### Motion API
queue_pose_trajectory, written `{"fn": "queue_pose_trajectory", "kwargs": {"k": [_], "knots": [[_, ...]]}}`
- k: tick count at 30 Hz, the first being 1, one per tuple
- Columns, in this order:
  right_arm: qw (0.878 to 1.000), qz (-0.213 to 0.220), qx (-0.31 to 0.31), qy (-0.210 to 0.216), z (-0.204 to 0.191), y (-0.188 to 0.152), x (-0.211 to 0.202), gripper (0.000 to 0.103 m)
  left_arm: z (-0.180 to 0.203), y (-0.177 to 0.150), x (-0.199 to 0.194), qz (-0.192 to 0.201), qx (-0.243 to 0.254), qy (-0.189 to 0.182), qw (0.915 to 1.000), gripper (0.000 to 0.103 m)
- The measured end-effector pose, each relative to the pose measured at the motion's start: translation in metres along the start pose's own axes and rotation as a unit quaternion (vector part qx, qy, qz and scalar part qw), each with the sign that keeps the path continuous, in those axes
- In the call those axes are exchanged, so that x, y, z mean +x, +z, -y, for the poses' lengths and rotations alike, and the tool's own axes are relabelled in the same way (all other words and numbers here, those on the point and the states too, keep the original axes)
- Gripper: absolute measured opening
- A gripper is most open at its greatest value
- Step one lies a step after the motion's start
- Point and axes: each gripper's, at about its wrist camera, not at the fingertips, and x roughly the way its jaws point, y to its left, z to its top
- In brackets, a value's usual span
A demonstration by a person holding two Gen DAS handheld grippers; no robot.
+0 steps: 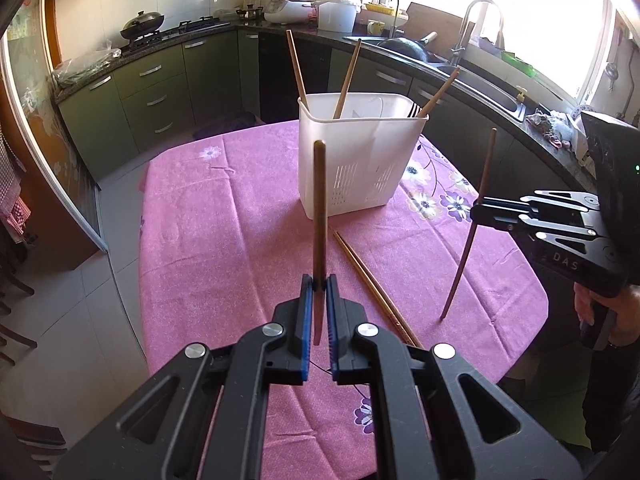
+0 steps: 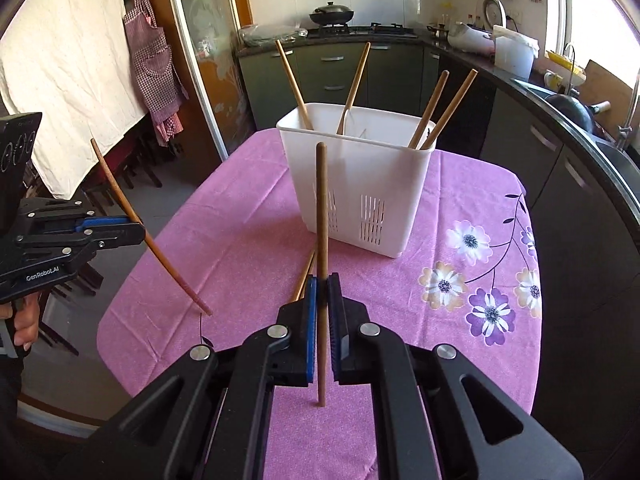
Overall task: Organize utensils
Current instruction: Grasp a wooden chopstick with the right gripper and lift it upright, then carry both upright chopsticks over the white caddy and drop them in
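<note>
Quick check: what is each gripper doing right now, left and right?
Left gripper: closed on a dark wooden chopstick, held upright.
Right gripper: closed on another wooden chopstick, also upright, clear of the table.

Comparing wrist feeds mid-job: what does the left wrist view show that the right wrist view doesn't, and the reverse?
Left wrist only: the loose chopsticks lying full length on the tablecloth, plus the sink faucet by the window.

Right wrist only: a fourth chopstick leaning in the white holder, and a checked apron hanging at left.

Both: the white holder on the pink tablecloth, the left gripper clamped on one chopstick, and the right gripper clamped on another chopstick, both held upright above the table.
</note>
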Motion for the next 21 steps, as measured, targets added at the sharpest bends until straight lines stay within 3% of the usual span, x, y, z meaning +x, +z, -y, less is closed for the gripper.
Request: {"fn": "queue_pose_trajectory", "kwargs": {"k": [11, 17, 21], "knots": [[0.999, 0.041, 0.01, 0.019, 0.003, 0.009, -0.027, 0.007, 0.011, 0.018, -0.012, 0.003, 0.014, -0.002, 0.9999, 0.007], [0.994, 0.104, 0.008, 0.035, 0.003, 0.054, -0.07, 0.007, 0.018, 0.06, -0.035, 0.022, 0.015, -0.024, 0.9994, 0.007], [0.985, 0.167, 0.01, 0.041, 0.007, 0.096, -0.105, 0.007, 0.025, 0.104, -0.063, 0.074, 0.023, -0.022, 0.9968, 0.007]]}}
